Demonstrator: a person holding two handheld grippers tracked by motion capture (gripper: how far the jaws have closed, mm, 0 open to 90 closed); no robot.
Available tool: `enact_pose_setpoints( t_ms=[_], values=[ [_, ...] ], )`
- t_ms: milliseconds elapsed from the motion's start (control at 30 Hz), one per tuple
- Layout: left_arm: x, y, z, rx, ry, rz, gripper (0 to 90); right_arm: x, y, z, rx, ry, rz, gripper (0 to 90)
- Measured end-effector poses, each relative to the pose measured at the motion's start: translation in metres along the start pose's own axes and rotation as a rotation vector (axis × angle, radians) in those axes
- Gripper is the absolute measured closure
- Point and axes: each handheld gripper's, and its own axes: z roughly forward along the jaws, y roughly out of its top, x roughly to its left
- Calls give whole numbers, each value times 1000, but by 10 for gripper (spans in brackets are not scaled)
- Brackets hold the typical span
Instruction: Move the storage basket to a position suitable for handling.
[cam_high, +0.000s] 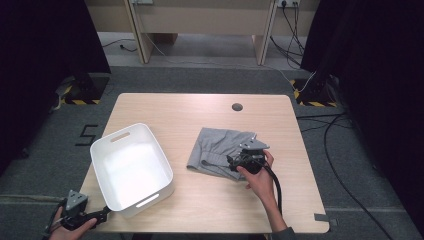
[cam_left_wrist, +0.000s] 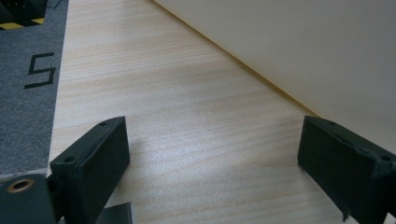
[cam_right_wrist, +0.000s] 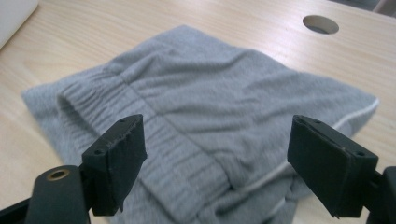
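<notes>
— Black jaws first: what's my right gripper (cam_right_wrist: 219, 163) doing?

— Mine stands spread wide, nothing pinched. It hangs over the grey shorts (cam_right_wrist: 205, 98), with the ribbed waistband (cam_right_wrist: 154, 140) running between the two jaws; neither pad presses on the cloth.

— And where do the shorts sit on the table (cam_high: 210, 107)?

— Seen from above, the folded shorts (cam_high: 220, 150) lie just toward four o'clock of the table's middle, with my right gripper (cam_high: 235, 161) over their five o'clock edge.

— Your other hand?

— My left gripper (cam_high: 102, 216) rests at the seven o'clock corner, just beside the near end of the white plastic bin (cam_high: 131, 167). Its own camera shows the jaws parted over bare wood, with the bin's wall (cam_left_wrist: 299, 51) at two o'clock.

— Anything else?

— One round cable hole (cam_high: 237, 107) at twelve o'clock.
</notes>
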Motion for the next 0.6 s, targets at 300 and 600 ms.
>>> enact_pose_setpoints(
  t_ms=[300,600],
  values=[
    [0,0,0,-3,-1,0,83,9,15,26,9,7,-18,205],
    [0,-1,0,-5,-1,-1,82,13,11,53,64,-10,-28,206]
  ],
)
